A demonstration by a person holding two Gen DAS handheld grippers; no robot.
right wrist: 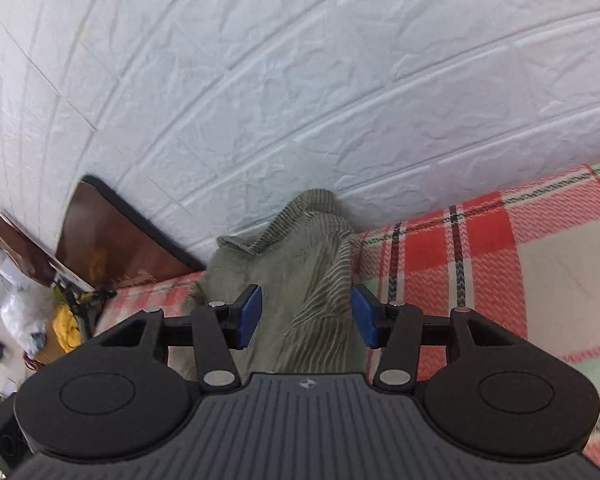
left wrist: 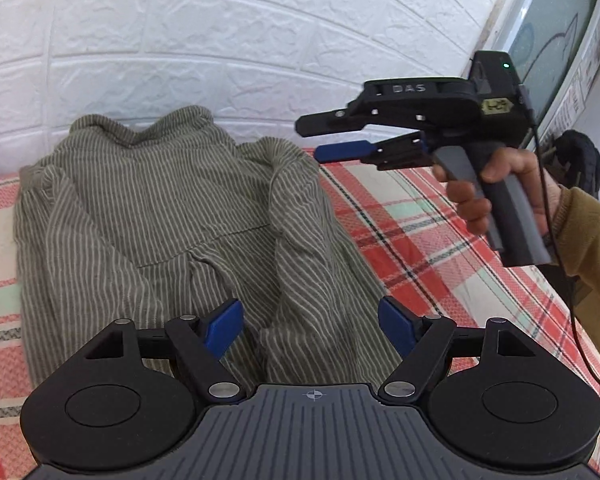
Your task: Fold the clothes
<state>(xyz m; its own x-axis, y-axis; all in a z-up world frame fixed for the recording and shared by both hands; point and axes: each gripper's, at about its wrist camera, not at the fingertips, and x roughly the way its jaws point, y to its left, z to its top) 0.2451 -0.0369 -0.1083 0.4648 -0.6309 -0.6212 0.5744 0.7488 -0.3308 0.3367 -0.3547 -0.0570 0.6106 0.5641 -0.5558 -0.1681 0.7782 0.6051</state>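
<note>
Item: striped grey-green shirt [left wrist: 172,216], lying on a red, cream and mint plaid bed cover [left wrist: 416,240], collar end bunched against the white brick-pattern wall [left wrist: 220,40]. In the left wrist view it fills the centre and left of the frame, with both sleeves drawn inward over the body.

Left gripper [left wrist: 311,330]: lower centre of its own view, jaws wide apart, nothing held; cloth shows beyond the blue pads but is not pressed.

Right gripper [left wrist: 332,138]: upper right of the left wrist view, held by the person's hand [left wrist: 484,188], well above the cover. Jaws partly open, empty. In its own view [right wrist: 305,318] the shirt's edge shows between the pads, not gripped.

Step in hand, judged: the sleeves look folded in; a cross fold seems next. To do it well, each gripper should take one corner of the near hem, pinching all layers, lift evenly, and lay the hem toward the collar without disturbing the sleeves. The bunched collar needs smoothing first.

Containers: none seen. Blurred clutter [right wrist: 40,312] sits at lower left of the right wrist view; contents cannot be told.
</note>
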